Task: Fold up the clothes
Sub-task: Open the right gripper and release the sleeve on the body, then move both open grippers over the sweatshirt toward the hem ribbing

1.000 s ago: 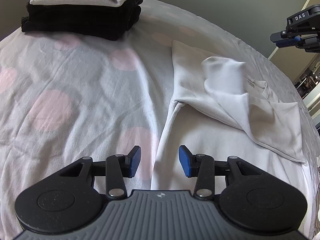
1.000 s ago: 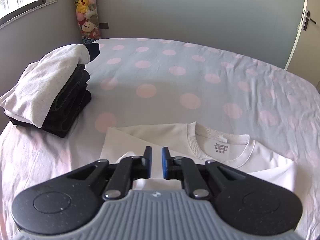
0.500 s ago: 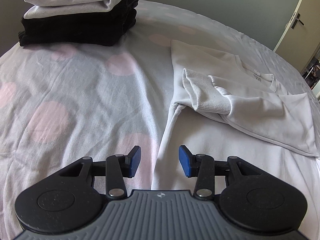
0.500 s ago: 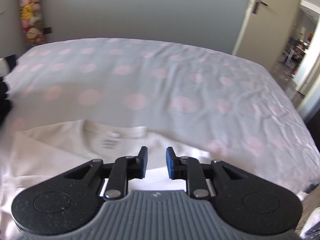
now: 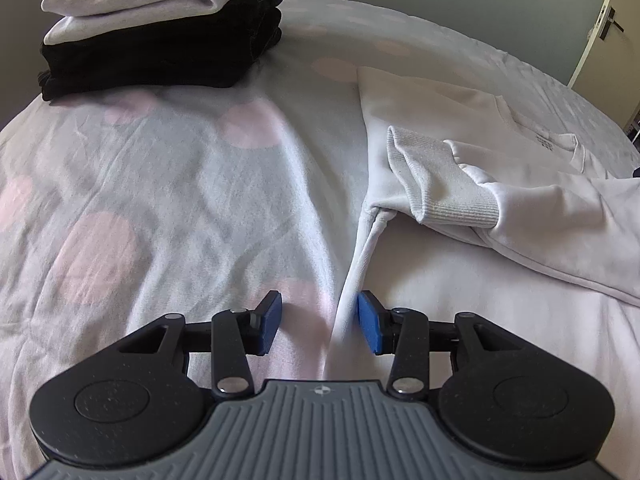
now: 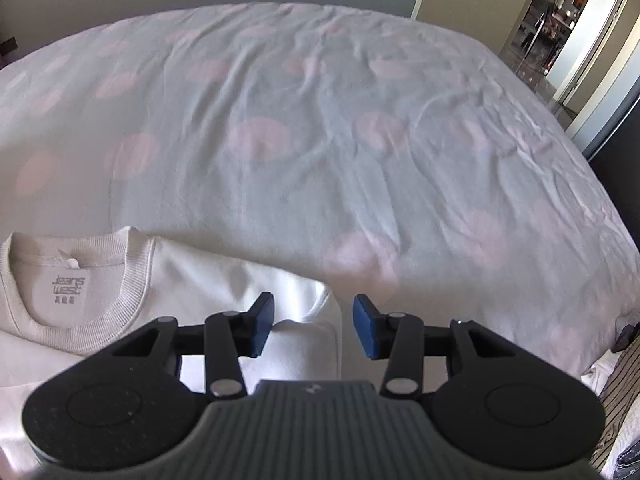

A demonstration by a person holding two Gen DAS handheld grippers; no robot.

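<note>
A white sweatshirt (image 5: pixel 472 280) lies flat on the bed, one sleeve folded across its body with the ribbed cuff (image 5: pixel 448 196) on top. My left gripper (image 5: pixel 319 323) is open and low over the sweatshirt's left side edge, which runs between the fingers. In the right wrist view the sweatshirt (image 6: pixel 192 280) shows its collar and label (image 6: pixel 68 286). My right gripper (image 6: pixel 313 326) is open and empty over the folded right shoulder edge.
A stack of folded black and white clothes (image 5: pixel 160 28) sits at the bed's far left corner. The bedsheet (image 6: pixel 320 140) with pink dots spreads beyond the sweatshirt. A door (image 5: pixel 608 28) and a doorway (image 6: pixel 560 28) lie to the right.
My right gripper has let go of the sleeve, opened, and swung right to the shoulder edge. The sleeve now lies folded across the body. My left gripper has stayed open, slightly closer.
</note>
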